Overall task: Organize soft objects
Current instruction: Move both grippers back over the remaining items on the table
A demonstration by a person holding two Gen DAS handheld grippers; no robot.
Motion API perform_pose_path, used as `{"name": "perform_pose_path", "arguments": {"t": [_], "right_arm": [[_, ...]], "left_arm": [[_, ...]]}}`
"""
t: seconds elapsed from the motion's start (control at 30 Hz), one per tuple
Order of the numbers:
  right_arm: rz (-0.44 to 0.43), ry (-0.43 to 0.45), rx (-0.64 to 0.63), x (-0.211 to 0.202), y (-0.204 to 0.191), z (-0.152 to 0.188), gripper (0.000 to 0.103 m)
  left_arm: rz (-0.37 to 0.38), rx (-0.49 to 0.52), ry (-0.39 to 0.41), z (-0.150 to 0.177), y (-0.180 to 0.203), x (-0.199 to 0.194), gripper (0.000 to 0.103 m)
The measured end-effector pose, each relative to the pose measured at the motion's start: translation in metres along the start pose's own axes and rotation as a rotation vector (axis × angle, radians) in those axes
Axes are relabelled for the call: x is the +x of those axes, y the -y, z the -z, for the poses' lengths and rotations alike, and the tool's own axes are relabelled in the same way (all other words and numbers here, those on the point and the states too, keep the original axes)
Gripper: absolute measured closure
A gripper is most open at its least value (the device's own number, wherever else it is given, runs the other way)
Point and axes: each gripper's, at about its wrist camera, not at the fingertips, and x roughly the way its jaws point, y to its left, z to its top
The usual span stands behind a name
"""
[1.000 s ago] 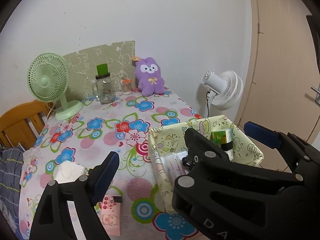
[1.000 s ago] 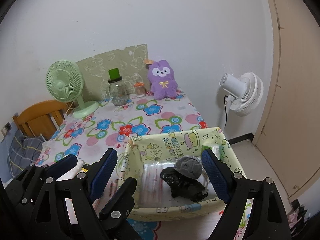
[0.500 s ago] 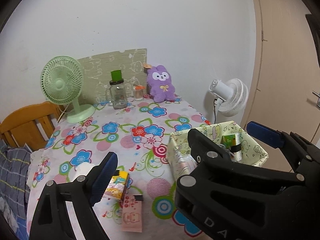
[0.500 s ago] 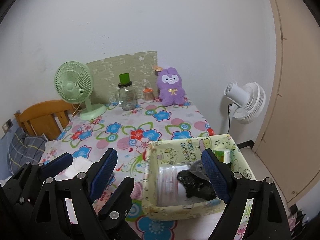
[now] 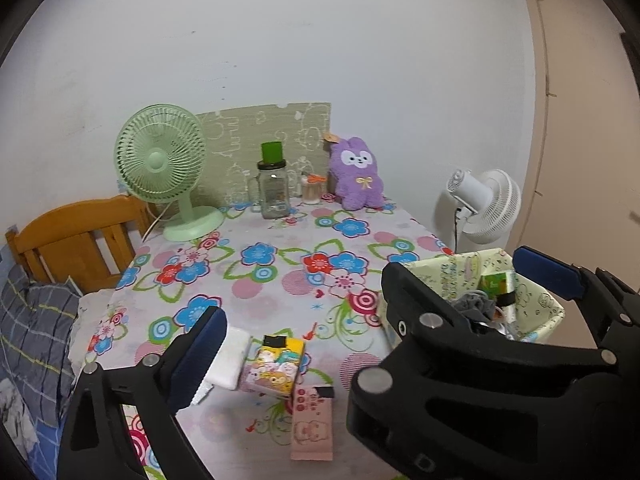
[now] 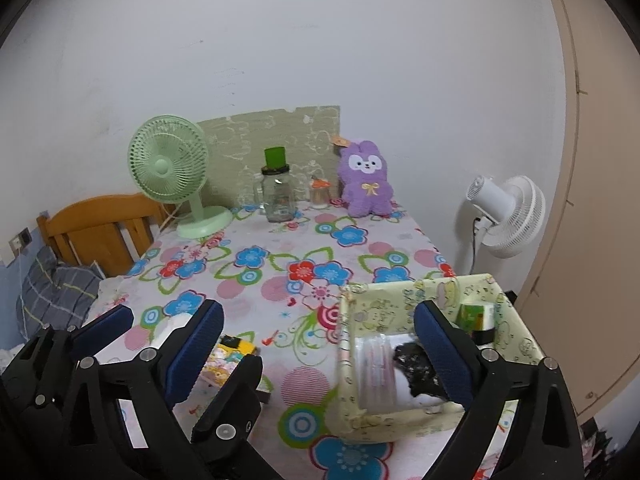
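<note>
Black cloth inside patterned bin

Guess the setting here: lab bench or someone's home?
Likely a home, probably a bedroom: a table under a floral cloth against the wall, a wooden headboard with plaid bedding beside it, and a purple plush bunny by a green desk fan.

- Both the left gripper and right gripper were built from chunky matte black plastic.
- Fingers were padded in dark blue.
- Silver screws were dotted along the arms.
</note>
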Motion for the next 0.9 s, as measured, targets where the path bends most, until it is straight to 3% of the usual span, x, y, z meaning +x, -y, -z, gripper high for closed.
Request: {"name": "perform_pose_path", "arguments": {"t": [0.37,0.9], "right_arm": [[-0.076,0.006,-0.024,0.014,-0.022,0.008,0.0],[-0.124,-0.083,-0.001,0.048,-0.046,0.038,0.0]], "left_arm": [[-0.044,-0.025,0.0,0.013,-0.025,0.006,0.0],[-0.056,-0.065,-0.103,0.043,-0.055,0.033,0.001]]}}
